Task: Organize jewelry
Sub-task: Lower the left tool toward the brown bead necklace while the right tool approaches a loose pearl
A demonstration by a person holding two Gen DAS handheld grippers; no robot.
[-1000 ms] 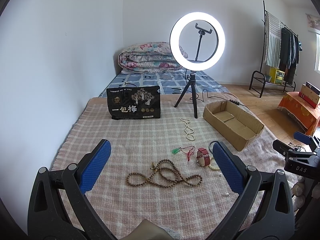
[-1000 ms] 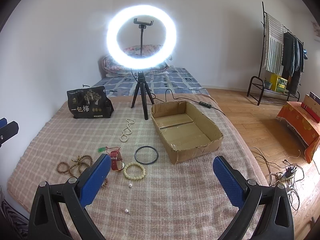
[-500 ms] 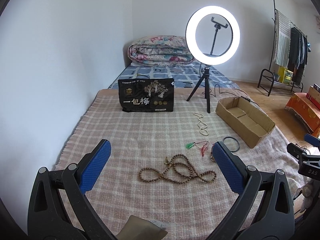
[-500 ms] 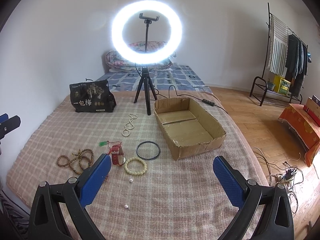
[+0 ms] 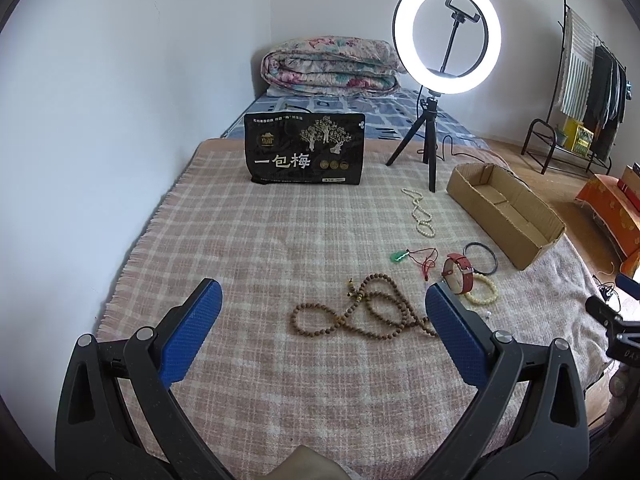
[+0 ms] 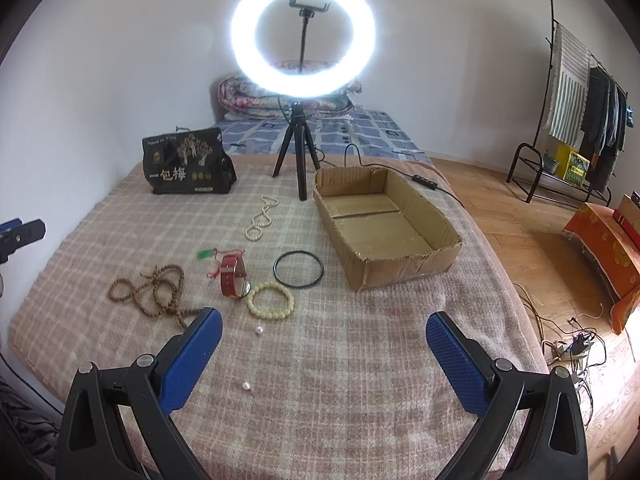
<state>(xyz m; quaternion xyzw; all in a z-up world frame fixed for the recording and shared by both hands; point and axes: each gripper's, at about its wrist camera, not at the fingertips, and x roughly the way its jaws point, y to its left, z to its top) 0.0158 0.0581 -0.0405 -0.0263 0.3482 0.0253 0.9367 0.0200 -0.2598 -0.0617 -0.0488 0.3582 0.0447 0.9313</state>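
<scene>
Both tools are held wide apart and empty: left gripper above the blanket near the brown bead strand, right gripper further right, above bare blanket short of the cardboard box. Nothing is gripped yet.

Jewelry is all laid out on the blanket, none sorted:
- brown bead strand, looped and crossed over itself
- red watch, touching the cream bead bracelet
- black ring just beside both
- green pendant on a red cord, near the watch
- pearl necklace further back, near the tripod leg of the ring light
- two loose pearls near the right gripper's left finger

Risks, as judged:
- Brown strand is long and tangled; if only one loop is pinched, the rest is likely dragged across the red cord and the watch.
- Watch and cream bracelet are in contact; both may be caught in one closure, or one knocked away.
- Loose pearls are small and round; likely rolled off or squeezed out by flat pads.
- Tripod may be snagged if the pearl necklace is pulled carelessly.
- Black ring lies flat; a grip on its thin edge may slip.

Containers: the cardboard box is open-topped and nothing is seen inside except a flap seam across its floor. The black printed bag stands at the back; contents cannot be told.
</scene>
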